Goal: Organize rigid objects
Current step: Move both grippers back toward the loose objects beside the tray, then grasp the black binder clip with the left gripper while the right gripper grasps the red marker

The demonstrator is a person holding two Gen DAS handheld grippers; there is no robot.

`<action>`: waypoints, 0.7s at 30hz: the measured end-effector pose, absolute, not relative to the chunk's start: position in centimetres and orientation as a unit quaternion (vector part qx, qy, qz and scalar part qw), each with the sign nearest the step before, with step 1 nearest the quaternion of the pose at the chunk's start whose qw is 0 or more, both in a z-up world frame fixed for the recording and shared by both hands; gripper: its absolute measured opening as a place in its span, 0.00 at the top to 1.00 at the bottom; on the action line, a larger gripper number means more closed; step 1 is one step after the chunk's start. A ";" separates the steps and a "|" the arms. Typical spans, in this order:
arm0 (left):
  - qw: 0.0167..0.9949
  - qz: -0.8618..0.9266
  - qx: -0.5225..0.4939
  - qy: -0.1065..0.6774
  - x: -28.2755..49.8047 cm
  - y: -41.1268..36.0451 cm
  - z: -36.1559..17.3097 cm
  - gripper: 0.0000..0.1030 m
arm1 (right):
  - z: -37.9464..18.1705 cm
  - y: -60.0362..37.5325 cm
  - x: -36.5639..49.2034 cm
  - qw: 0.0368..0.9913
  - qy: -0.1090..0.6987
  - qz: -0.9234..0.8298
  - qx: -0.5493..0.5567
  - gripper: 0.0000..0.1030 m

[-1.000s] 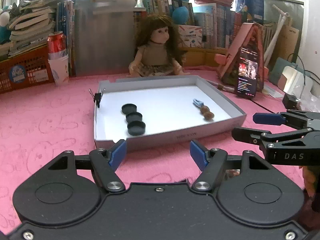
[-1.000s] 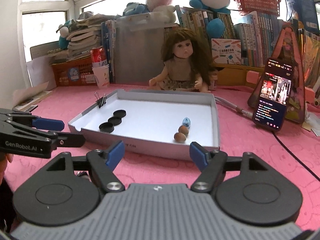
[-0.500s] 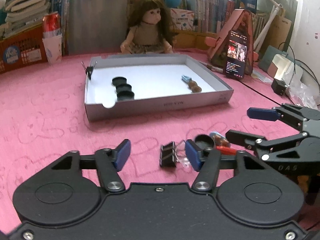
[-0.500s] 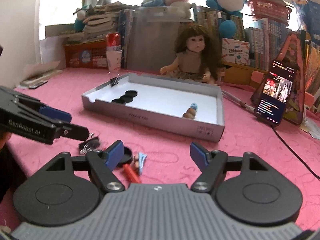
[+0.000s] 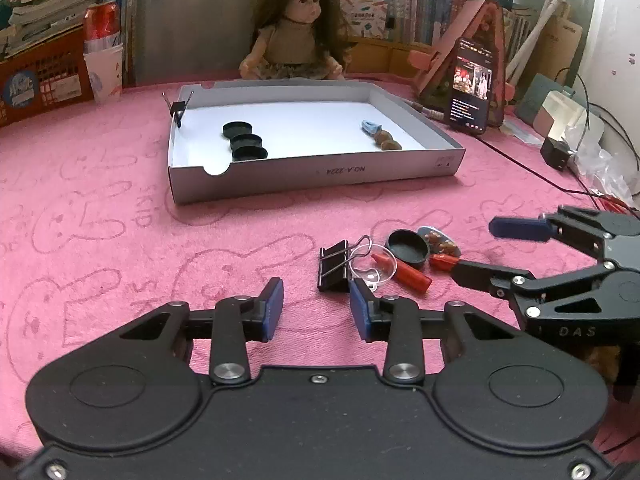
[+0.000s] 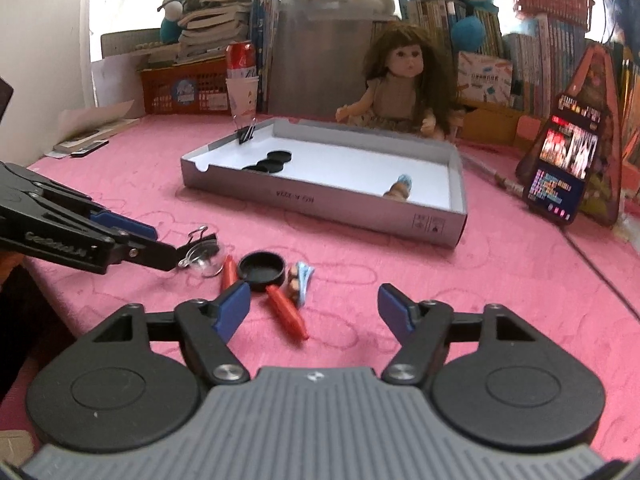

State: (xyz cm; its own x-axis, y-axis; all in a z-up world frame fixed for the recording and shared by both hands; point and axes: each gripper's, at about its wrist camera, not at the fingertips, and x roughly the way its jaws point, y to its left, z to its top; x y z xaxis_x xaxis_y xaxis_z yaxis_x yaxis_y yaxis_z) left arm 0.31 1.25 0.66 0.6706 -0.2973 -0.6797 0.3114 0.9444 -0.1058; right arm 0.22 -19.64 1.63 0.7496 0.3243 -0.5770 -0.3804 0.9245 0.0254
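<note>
A small pile lies on the pink cloth: a black binder clip, a clear suction cup, red pegs, a black cap and a little blue-and-brown clip. My left gripper sits just short of the binder clip, its jaws closing with nothing between them. My right gripper comes in from the right. Its wide jaws are closing, and a red peg lies loose between them. Beyond stands the white box lid, holding three black caps and small trinkets.
A binder clip is clamped on the lid's far left corner. A doll sits behind the lid. To the right are a propped phone and cables. A red can on paper cups and an orange crate stand far left.
Both grippers have dropped and tipped down toward the near pile, which has come into view. The left jaws have narrowed a lot, the right jaws a little.
</note>
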 end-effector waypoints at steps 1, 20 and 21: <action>0.914 -0.166 0.009 0.370 0.4 1.2 0.6 0.67 | 1.6 -19.7 0.2 0.932 0.303 0.191 -0.042 0.30; 0.924 -0.144 0.017 0.354 1.5 0.7 0.6 0.67 | 1.1 -18.0 -0.6 0.917 0.314 0.240 -0.051 0.70; 0.924 -0.145 0.020 0.354 1.5 0.5 0.6 0.67 | 1.0 -18.0 -0.5 0.918 0.313 0.237 -0.053 0.70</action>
